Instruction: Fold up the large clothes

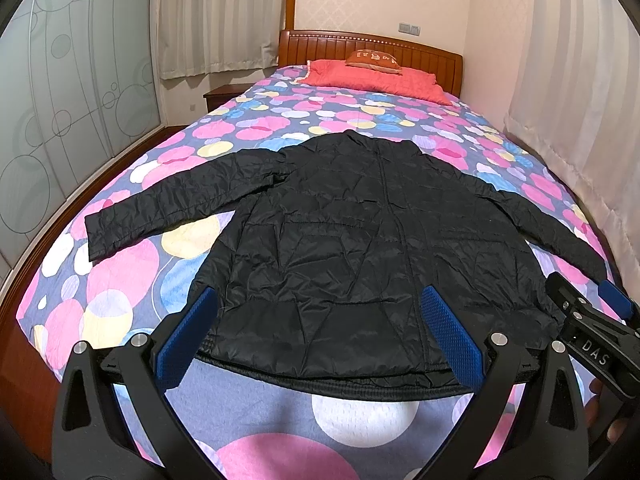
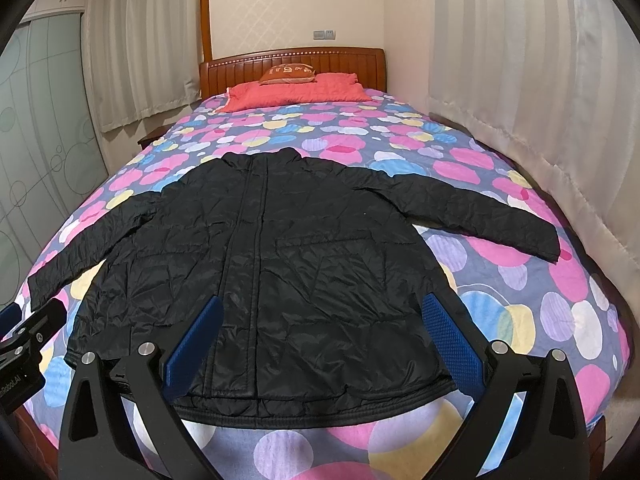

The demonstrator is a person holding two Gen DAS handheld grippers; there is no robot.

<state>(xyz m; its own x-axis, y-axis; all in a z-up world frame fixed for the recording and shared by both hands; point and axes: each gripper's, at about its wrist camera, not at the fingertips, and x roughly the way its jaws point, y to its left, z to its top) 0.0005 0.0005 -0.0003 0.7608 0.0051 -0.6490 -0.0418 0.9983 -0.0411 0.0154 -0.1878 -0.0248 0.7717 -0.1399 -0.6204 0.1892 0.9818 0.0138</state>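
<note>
Just one black jacket (image 1: pixel 360 240) flat on bed (image 1: pixel 248 120); two gaping grippers.

You are in a home bedroom: a bed (image 1: pixel 224 128) with wooden headboard (image 1: pixel 372 46), red pillow (image 1: pixel 372 76), curtains (image 1: pixel 216 16) and sliding wardrobe doors (image 1: pixel 80 80).

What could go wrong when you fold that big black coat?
The coat is puffy and slippery-looking, so a fold might spring open or slide. Both the left gripper and the right gripper are open above the hem, nothing held; a shallow pinch may catch only the top layer. The sleeves lie spread wide and could drag.
</note>
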